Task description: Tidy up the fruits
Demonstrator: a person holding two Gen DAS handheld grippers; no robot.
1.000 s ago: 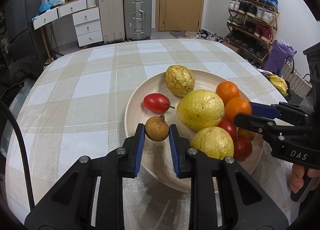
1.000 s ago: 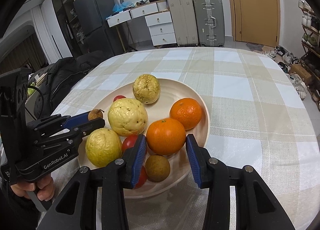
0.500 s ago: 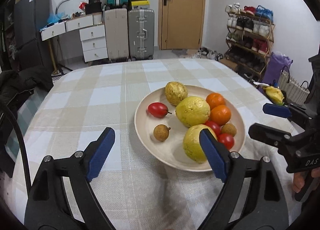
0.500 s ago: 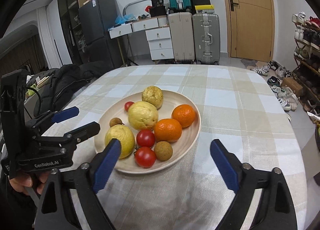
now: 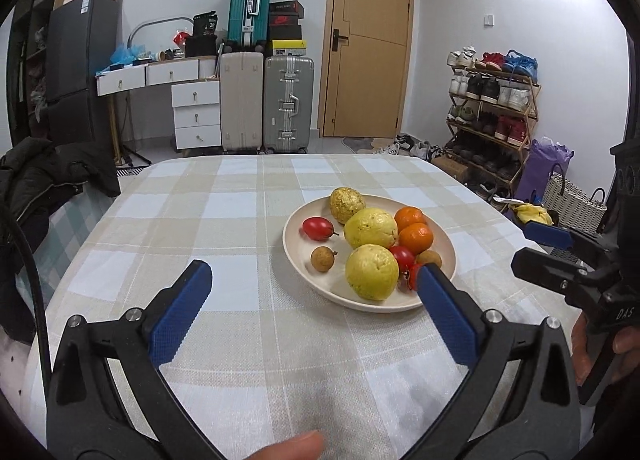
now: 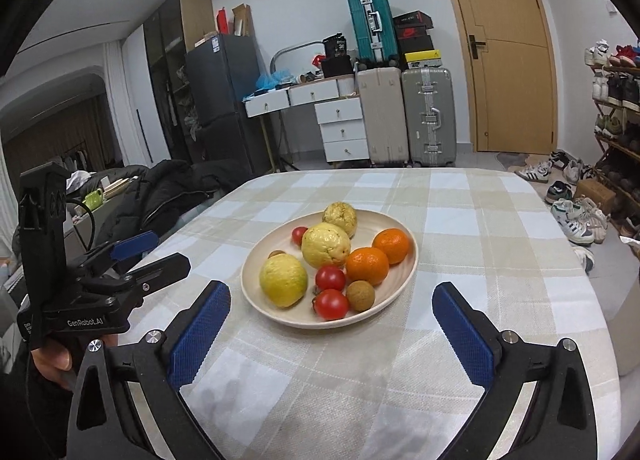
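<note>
Only the right wrist view shows both tomatoes (image 6: 330, 278) and the front longan (image 6: 360, 295) whole; in the left wrist view the left gripper (image 5: 312, 296), its fingers (image 5: 182, 316) released and holding nothing, has one finger covering the plate (image 5: 447, 248) edge there. The right gripper (image 6: 332, 336) is likewise spread wide and empty. All the fruit lies on the plate on the checked counter (image 6: 480, 260), near the suitcases (image 5: 289, 100) behind.

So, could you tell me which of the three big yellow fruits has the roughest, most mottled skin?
The smallest one, at the far rim of the plate; its skin is brown-speckled, while the two larger yellow fruits nearer the grippers look smoother.
</note>
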